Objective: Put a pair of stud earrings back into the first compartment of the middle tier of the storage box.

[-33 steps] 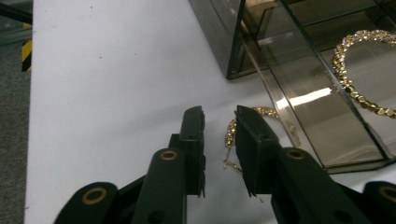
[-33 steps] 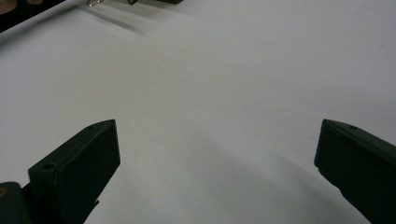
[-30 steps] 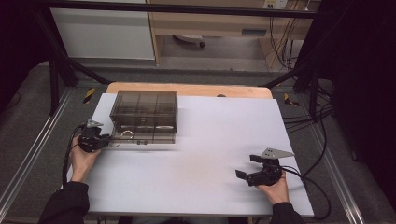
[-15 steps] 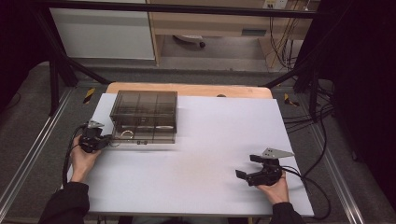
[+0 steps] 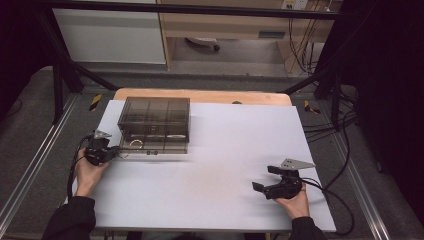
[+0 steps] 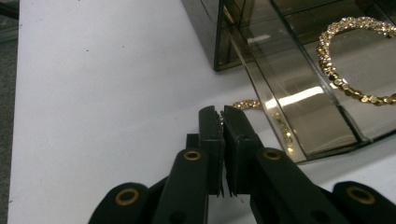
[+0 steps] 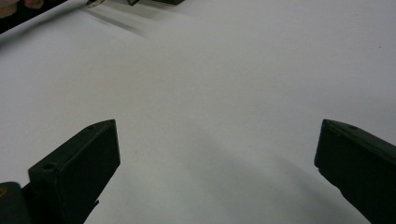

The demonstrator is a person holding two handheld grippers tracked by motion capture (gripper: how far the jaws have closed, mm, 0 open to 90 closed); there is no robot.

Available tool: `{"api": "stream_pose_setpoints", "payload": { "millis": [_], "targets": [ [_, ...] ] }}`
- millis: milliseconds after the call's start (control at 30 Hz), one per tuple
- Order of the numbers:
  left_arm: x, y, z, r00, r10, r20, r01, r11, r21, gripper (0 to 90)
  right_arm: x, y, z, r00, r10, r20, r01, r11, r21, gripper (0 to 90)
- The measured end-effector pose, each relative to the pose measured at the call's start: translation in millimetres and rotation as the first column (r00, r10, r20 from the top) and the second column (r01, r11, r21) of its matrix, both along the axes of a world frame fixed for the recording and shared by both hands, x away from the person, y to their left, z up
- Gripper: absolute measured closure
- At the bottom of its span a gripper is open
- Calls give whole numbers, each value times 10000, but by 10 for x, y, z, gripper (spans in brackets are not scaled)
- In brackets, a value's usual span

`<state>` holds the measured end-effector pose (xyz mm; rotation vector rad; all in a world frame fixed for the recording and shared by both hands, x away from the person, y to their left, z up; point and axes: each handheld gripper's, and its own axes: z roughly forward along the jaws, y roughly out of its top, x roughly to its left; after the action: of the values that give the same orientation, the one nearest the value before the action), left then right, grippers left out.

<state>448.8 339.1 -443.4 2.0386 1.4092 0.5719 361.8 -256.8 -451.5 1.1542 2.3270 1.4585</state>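
A smoky clear organiser box (image 5: 154,115) stands at the table's back left with its low drawer (image 5: 152,146) pulled out toward the front. A gold bracelet (image 6: 345,65) lies inside the drawer. My left gripper (image 5: 114,151) sits at the drawer's left corner, shut on a thin gold chain (image 6: 247,104). The chain runs from the jaw tips along the white table beside the drawer's clear wall (image 6: 299,116). In the left gripper view the gripper (image 6: 222,113) has its jaws pressed together. My right gripper (image 5: 265,180) rests open near the front right, with bare table between its jaws (image 7: 217,140).
A white sheet (image 5: 225,150) covers the table, and a strip of wooden edge (image 5: 200,95) shows at the back. Black cables (image 5: 340,195) trail off the right side. Metal frame rails (image 5: 30,165) run along both sides of the table.
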Motion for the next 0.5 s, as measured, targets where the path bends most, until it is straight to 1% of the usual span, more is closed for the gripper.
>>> {"api": "stream_pose_setpoints", "payload": {
  "millis": [167,200,300,400,500],
  "targets": [
    [-12,9,6,9999,136,-48,-137,9998,-112,858,1,1,-1,10000,-5,5,5,10000,7,7],
    [-24,14,17,9998,214,27,-214,9997,-77,859,0,0,0,10000,-1,-4,1,10000,9,7],
    [-36,20,32,9996,280,73,-279,9996,-87,858,0,-1,2,10000,-3,13,3,10000,16,7],
    [-57,35,56,9993,354,128,-351,9990,-274,859,1,0,0,10000,4,-4,-4,10000,-1,7],
    [-72,40,68,9991,390,139,-385,9988,-311,859,1,-1,1,10000,1,2,-1,10000,-3,7]
  ]
}}
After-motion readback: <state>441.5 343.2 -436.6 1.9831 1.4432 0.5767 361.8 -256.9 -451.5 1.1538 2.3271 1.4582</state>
